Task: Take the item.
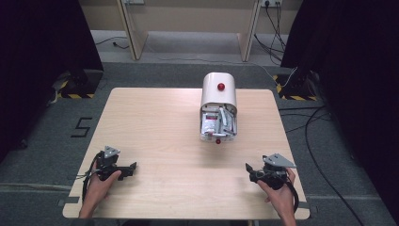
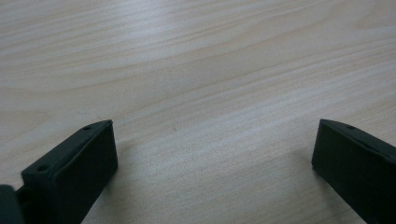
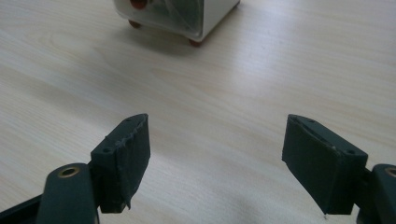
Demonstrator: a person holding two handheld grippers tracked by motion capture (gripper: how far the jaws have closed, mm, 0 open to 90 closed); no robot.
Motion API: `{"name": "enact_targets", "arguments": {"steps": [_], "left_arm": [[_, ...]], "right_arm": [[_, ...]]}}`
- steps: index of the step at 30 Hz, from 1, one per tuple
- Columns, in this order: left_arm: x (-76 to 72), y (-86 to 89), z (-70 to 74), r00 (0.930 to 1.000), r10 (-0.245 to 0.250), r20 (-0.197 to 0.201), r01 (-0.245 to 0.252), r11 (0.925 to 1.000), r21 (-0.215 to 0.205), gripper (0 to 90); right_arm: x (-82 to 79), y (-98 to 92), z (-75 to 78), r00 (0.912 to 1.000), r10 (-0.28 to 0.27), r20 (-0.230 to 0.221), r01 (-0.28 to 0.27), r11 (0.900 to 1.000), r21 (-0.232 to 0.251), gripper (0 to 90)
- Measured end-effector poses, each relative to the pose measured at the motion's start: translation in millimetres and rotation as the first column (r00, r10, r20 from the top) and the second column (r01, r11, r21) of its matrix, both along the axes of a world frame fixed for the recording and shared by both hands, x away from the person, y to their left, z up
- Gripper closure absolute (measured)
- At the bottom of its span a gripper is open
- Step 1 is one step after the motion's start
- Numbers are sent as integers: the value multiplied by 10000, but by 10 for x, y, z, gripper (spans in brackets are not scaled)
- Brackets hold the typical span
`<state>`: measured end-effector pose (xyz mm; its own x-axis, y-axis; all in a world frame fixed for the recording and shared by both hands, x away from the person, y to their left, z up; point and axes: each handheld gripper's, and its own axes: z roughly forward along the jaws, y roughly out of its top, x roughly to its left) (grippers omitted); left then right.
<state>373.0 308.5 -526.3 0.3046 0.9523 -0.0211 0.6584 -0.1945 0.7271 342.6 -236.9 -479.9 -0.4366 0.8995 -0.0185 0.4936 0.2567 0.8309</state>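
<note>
A white bin-shaped box point(image 1: 219, 107) with a rounded lid and a red knob point(image 1: 220, 86) stands at the middle back of the wooden table point(image 1: 155, 132). Its clear front shows several packets inside. In the right gripper view the box's lower front point(image 3: 187, 18) sits at the top edge. My left gripper point(image 1: 133, 167) rests near the front left of the table, jaws wide apart over bare wood point(image 2: 212, 126). My right gripper point(image 1: 248, 170) rests near the front right, also open with nothing between its jaws point(image 3: 217, 140).
Grey carpet surrounds the table. A wooden desk frame point(image 1: 188, 23) stands at the back. Cables point(image 1: 310, 127) run on the floor to the right. Dark curtains hang on both sides. A "5" mark point(image 1: 82, 126) is taped on the floor at left.
</note>
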Motion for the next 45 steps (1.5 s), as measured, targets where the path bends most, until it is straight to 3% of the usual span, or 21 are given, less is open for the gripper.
{"name": "enact_targets", "arguments": {"steps": [15, 45], "left_arm": [[0, 0, 0, 10000, 2, 0, -2, 10000, -3, 0], [0, 0, 0, 10000, 2, -1, -2, 10000, -4, 0]], "right_arm": [[-65, 157, 376, 9956, 284, 890, -304, 9993, 217, 243], [-57, 244, 748, 9837, 564, 1705, -624, 9976, 300, 276]]}}
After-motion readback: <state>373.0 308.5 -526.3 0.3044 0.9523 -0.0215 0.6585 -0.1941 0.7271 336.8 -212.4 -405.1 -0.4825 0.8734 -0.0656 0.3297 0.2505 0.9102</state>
